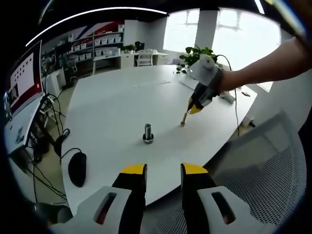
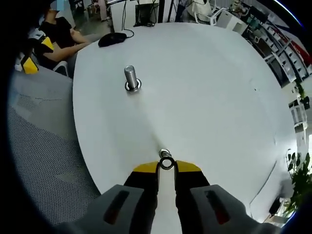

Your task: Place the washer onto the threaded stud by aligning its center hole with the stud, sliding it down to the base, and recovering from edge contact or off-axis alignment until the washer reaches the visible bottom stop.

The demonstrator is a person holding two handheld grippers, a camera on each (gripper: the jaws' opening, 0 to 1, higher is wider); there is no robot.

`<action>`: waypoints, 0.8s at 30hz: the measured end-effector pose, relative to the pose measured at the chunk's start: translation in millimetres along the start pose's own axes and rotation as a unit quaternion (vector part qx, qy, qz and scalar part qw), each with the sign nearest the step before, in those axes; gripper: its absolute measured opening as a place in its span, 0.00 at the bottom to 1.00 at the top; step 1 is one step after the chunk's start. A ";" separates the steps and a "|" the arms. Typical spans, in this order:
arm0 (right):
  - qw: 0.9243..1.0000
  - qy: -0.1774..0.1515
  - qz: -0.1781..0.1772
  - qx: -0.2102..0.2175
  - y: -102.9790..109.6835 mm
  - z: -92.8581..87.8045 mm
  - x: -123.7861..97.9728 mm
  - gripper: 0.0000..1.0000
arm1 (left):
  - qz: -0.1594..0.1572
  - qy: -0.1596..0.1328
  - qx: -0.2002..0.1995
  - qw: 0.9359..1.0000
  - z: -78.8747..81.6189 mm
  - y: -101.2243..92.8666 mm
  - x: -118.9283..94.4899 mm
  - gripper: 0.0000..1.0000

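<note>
Gripping the washer (image 2: 166, 163) between my right gripper (image 2: 166, 168) jaws, which are nearly closed on its rim at their tips, I hold it low over the white bench (image 2: 209, 87). Well ahead of those jaws and a little left stands the threaded stud (image 2: 131, 78), upright on its base. My left gripper (image 1: 164, 170) hangs with jaws parted and holding nothing, the stud far ahead of them on the bench, a black mouse (image 1: 77, 168) off to their left
</note>
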State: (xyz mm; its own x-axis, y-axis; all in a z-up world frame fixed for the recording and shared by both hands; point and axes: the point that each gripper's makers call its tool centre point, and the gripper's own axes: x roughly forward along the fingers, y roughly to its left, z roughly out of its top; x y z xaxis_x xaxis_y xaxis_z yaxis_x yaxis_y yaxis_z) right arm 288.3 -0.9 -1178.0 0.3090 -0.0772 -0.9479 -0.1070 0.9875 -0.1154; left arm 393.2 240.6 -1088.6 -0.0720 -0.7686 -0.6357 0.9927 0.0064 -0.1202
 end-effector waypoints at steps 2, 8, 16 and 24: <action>1.000 0.001 0.003 0.004 -0.6 2.4 4.0 0.14 | 0.001 0.000 -0.001 1.000 -0.2 -0.1 -0.1 0.26; 1.000 0.001 0.002 0.008 -1.1 1.8 6.4 0.14 | 0.000 0.003 0.003 1.000 0.2 -1.8 -0.7 0.26; 1.000 0.006 0.007 -0.003 0.9 3.6 11.4 0.14 | 0.001 0.005 0.003 1.000 -1.1 -0.7 -0.4 0.26; 1.000 0.019 0.016 0.000 4.8 -2.3 20.9 0.14 | -0.001 0.008 0.005 1.000 -2.0 -2.1 0.6 0.26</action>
State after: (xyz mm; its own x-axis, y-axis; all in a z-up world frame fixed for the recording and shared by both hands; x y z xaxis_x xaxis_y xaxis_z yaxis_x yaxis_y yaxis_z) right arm 292.1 2.0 -1199.0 0.2691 -0.0506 -0.9618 -0.1155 0.9897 -0.0844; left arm 391.0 241.4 -1090.3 -0.0761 -0.7580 -0.6478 0.9934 -0.0015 -0.1149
